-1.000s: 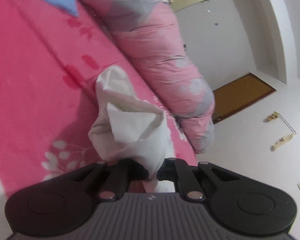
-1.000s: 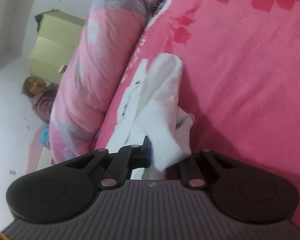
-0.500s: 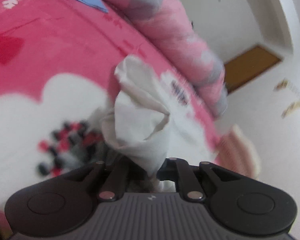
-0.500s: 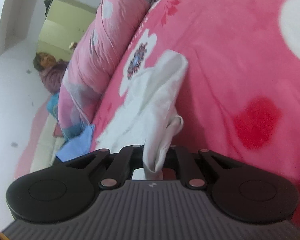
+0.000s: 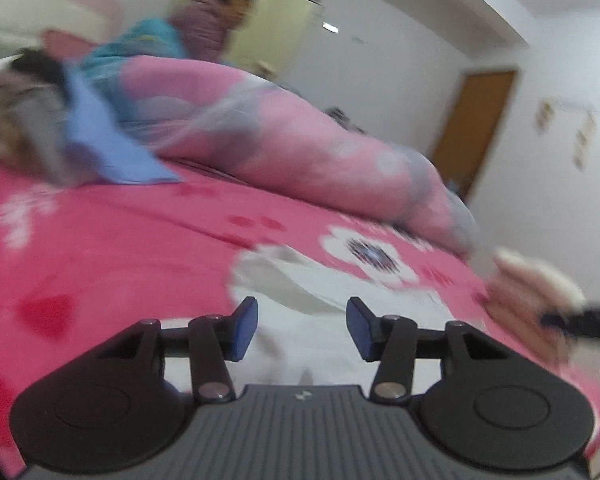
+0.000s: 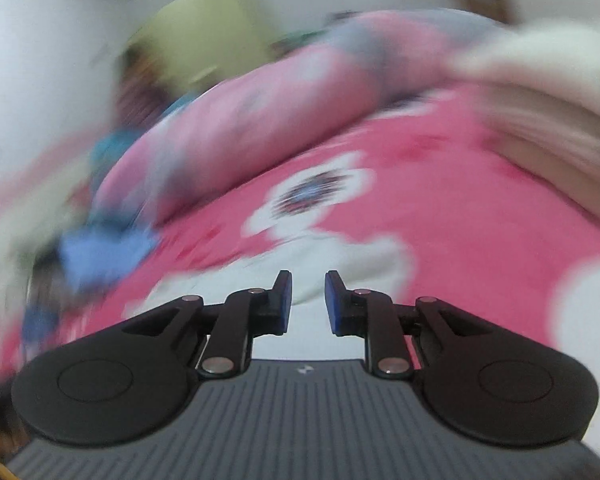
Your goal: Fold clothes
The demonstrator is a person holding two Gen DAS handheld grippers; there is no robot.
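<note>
Left wrist view: the left gripper [image 5: 302,328] has its jaws opening, wide apart, with nothing pinched between them; the white garment [image 5: 320,320] lies flat on the pink bedspread [image 5: 120,248] just beyond and under the fingertips. Behind it runs a rolled pink quilt [image 5: 300,148], with a blue cloth [image 5: 100,144] at its left end and a person [image 5: 216,20] farther back. Right wrist view, badly blurred: the right gripper [image 6: 308,304] is opening too, a narrower gap, empty, above the same white garment [image 6: 340,260].
</note>
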